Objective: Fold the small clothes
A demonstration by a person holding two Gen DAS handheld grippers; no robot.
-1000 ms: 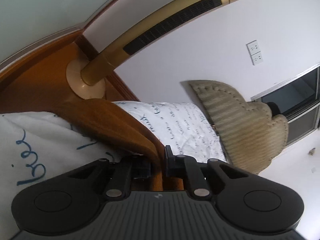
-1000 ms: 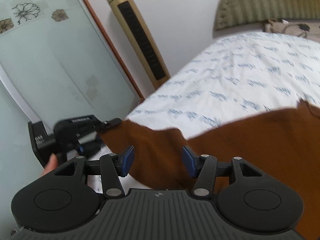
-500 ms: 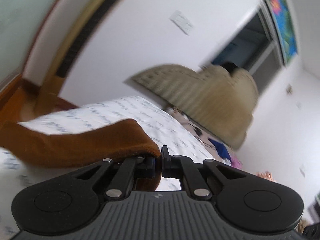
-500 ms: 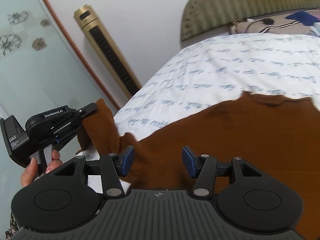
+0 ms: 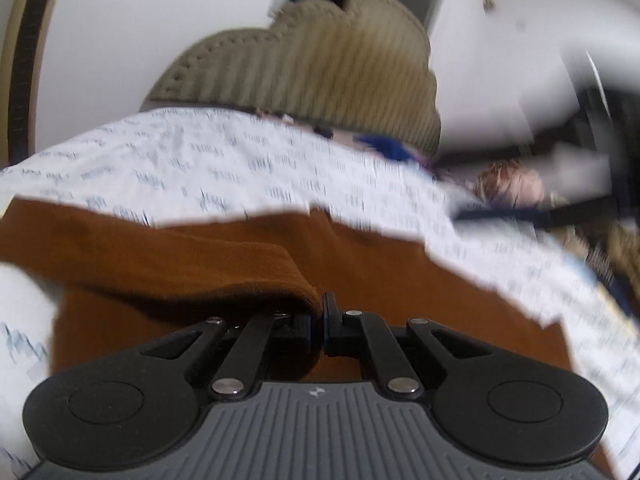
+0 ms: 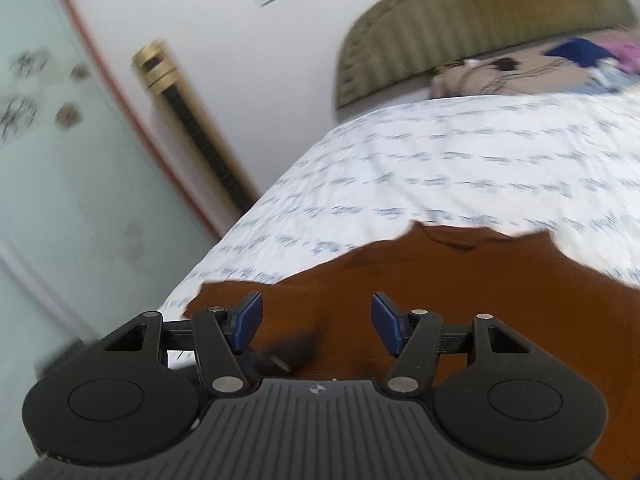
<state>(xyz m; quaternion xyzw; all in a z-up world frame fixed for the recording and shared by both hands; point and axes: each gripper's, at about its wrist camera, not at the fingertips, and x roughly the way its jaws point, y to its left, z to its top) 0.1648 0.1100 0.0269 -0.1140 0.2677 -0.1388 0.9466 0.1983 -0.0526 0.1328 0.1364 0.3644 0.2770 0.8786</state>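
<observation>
A brown garment [image 5: 400, 276] lies spread on the white printed bedsheet [image 5: 240, 160]. My left gripper [image 5: 322, 316] is shut on a folded edge of the garment, which drapes leftward from the jaws over the rest of the cloth. In the right wrist view the same brown garment [image 6: 460, 280] fills the lower right. My right gripper [image 6: 316, 320] hovers over it with its blue pads [image 6: 250, 314] wide apart and opening, nothing between them. A dark blurred shape just below the pads cannot be made out.
A padded olive headboard [image 6: 460, 12] and a patterned pillow [image 6: 500, 72] with blue and pink clothes stand at the far end of the bed. A gold tower fan [image 6: 192, 120] leans by the wall near a glass door [image 6: 60, 140]. Dark blurred furniture [image 5: 592, 140] is at right.
My left gripper has swung far to the right across the bed, dragging the garment's edge over the rest of the cloth. My right gripper's pads have spread wider, and the left gripper no longer shows in its view.
</observation>
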